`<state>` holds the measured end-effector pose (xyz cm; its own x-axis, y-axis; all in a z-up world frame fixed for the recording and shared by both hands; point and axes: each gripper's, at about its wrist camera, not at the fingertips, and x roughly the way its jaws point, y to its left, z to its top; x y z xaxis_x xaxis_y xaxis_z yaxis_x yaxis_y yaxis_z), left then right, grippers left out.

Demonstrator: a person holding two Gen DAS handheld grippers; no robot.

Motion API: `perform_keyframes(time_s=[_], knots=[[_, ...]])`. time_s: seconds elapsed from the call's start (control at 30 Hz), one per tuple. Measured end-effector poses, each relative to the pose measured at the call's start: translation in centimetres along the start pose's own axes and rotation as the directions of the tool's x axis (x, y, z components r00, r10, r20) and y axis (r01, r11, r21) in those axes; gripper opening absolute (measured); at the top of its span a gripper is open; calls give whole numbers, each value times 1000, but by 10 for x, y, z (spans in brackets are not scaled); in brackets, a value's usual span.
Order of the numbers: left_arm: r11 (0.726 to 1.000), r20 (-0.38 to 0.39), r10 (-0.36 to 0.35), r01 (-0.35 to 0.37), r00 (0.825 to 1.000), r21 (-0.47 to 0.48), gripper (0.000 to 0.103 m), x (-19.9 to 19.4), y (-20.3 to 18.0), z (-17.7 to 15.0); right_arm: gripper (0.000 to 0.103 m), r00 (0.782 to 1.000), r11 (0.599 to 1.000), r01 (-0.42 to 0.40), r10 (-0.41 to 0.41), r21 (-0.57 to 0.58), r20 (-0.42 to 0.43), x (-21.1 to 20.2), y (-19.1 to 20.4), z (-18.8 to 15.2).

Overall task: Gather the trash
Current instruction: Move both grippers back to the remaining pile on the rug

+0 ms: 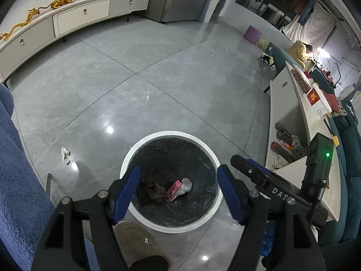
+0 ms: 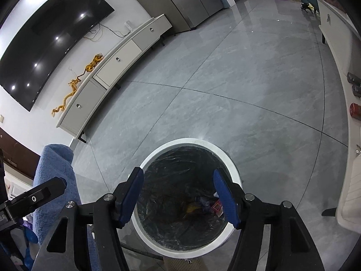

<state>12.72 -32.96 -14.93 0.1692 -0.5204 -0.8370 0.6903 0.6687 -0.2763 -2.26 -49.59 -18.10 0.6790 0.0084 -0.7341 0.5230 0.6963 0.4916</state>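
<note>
A round white trash bin [image 1: 133, 155] with a black liner stands on the grey floor, seen from above in both views [image 2: 227, 155]. Inside lie a red packet [image 1: 174, 189], a clear plastic wrapper [image 1: 186, 184] and dark brownish trash [image 1: 155, 189]; the right wrist view shows the red packet [image 2: 217, 207] and a yellow scrap [image 2: 193, 207]. My left gripper [image 1: 178, 188] is open and empty above the bin. My right gripper [image 2: 178, 195] is open and empty above the bin; it also shows in the left wrist view [image 1: 252, 171]. A crumpled white tissue [image 1: 65, 154] lies on the floor left of the bin.
A blue towel-covered seat [image 1: 15, 158] is at the left. A white low table [image 1: 293, 103] with boxes and cans runs along the right. A TV cabinet [image 1: 67, 15] with golden dragon figures lines the far wall. A beige slipper [image 1: 137, 239] lies by the bin.
</note>
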Motion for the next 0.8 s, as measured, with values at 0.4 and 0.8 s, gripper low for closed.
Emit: perform_keyframes(time_s=[0.4, 0.8], knots=[[999, 84, 33, -32, 996, -19, 69, -43, 9, -15, 63, 1000, 1000, -3, 4, -18, 30, -22, 17, -5], [989, 244, 134, -113, 961, -97, 69, -140, 54, -56, 63, 996, 989, -40, 52, -142, 77, -56, 82, -13]])
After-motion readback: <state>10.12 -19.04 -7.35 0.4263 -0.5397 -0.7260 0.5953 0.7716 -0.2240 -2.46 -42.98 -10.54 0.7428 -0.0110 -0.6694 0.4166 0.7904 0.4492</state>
